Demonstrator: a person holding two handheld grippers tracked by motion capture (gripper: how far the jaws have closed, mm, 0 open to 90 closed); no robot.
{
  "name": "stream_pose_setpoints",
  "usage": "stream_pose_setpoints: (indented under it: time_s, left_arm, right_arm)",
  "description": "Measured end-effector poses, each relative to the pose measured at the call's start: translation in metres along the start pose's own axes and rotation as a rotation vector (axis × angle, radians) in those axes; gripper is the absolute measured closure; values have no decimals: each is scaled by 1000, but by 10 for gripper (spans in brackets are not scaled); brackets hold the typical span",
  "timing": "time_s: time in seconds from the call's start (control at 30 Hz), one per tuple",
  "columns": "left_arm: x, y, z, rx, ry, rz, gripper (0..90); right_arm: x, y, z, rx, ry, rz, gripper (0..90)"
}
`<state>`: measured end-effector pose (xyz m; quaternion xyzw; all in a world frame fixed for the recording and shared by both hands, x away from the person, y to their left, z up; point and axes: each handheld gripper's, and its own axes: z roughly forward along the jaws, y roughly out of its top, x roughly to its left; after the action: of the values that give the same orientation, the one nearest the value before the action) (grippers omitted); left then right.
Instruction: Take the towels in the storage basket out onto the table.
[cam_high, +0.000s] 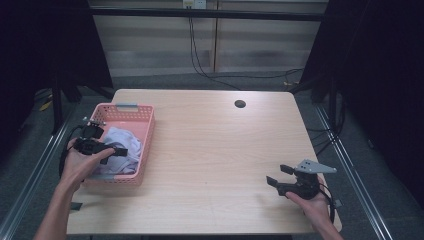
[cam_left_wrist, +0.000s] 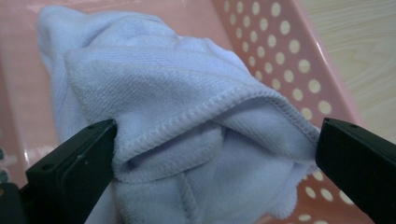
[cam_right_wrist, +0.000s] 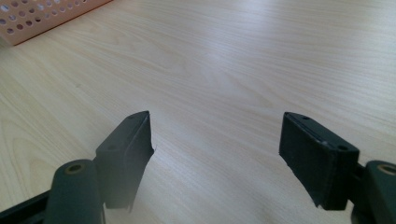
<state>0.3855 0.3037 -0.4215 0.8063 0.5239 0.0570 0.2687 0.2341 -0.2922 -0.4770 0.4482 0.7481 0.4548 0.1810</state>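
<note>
A pale lilac-white cloth (cam_high: 122, 142) lies bunched in a pink perforated basket (cam_high: 135, 107) at the table's left. My left gripper (cam_high: 122, 151) reaches over the basket's left side into it. In the left gripper view the cloth (cam_left_wrist: 163, 79) bulges between the wide-spread jaws of the left gripper (cam_left_wrist: 217, 128); its hemmed fold brushes both inner faces without being squeezed, and the basket wall (cam_left_wrist: 289, 56) runs behind. My right gripper (cam_high: 277, 173) is held open near the table's front right corner. In the right gripper view, nothing but bare wood lies between the jaws of the right gripper (cam_right_wrist: 215, 117).
The light wooden table (cam_high: 215, 145) has a round cable hole (cam_high: 240, 104) near its back edge. The basket's corner (cam_right_wrist: 37, 14) appears at the top left of the right gripper view. Black cables (cam_high: 200, 60) hang behind the table, and dark curtains flank it.
</note>
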Motion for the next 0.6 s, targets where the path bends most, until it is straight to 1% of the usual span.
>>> stream_pose_setpoints:
  time_s: [0.03, 0.07, 0.1, 0.13, 0.2, 0.23, 0.27, 0.3, 0.33, 0.37, 0.4, 0.43, 0.47, 0.5, 0.53, 0.57, 0.6]
  left_arm:
    - [1, 2, 3, 20, -3, -6, 0]
    - [1, 2, 3, 20, -3, -6, 0]
    - [2, 3, 6, 35, 3, -15, 0]
    - [2, 6, 11, 51, 14, 5, 0]
    - [2, 6, 12, 56, 12, 4, 0]
    - [2, 8, 15, 77, 24, 14, 0]
    - [2, 8, 15, 77, 24, 14, 0]
    - [4, 8, 18, 87, 23, 12, 0]
    - [8, 9, 24, 112, 31, 10, 0]
    - [8, 9, 24, 112, 31, 10, 0]
    - [9, 10, 29, 132, 32, 8, 0]
    - [9, 10, 29, 132, 32, 8, 0]
    - [8, 12, 30, 134, 28, -4, 0]
    - [9, 12, 31, 145, 35, 7, 0]
    - [8, 12, 34, 157, 53, 27, 0]
    - [8, 12, 36, 168, 63, 37, 0]
    - [7, 11, 39, 179, 76, 31, 0]
  right_arm:
    - [0, 0, 0, 1, 2, 0, 257]
    - [0, 0, 0, 1, 2, 0, 257]
    - [1, 0, 0, 2, 4, -1, 257]
    - [1, 0, 1, 2, 8, -4, 258]
    - [1, 0, 1, 4, 9, -5, 258]
    - [1, 0, 1, 9, 11, -2, 259]
    - [1, 0, 1, 9, 11, -2, 259]
    - [1, 0, 1, 10, 13, -3, 259]
    - [1, 0, 2, 13, 15, -7, 260]
    - [1, 0, 2, 14, 16, -4, 260]
    - [1, 0, 2, 14, 17, -4, 260]
    - [1, 0, 2, 15, 18, -3, 260]
    - [2, 0, 2, 16, 20, -4, 263]
    - [2, 0, 2, 16, 20, -4, 263]
    - [2, 0, 2, 18, 22, -3, 263]
    - [2, 0, 2, 16, 27, -5, 263]
    - [2, 0, 2, 14, 29, -9, 263]
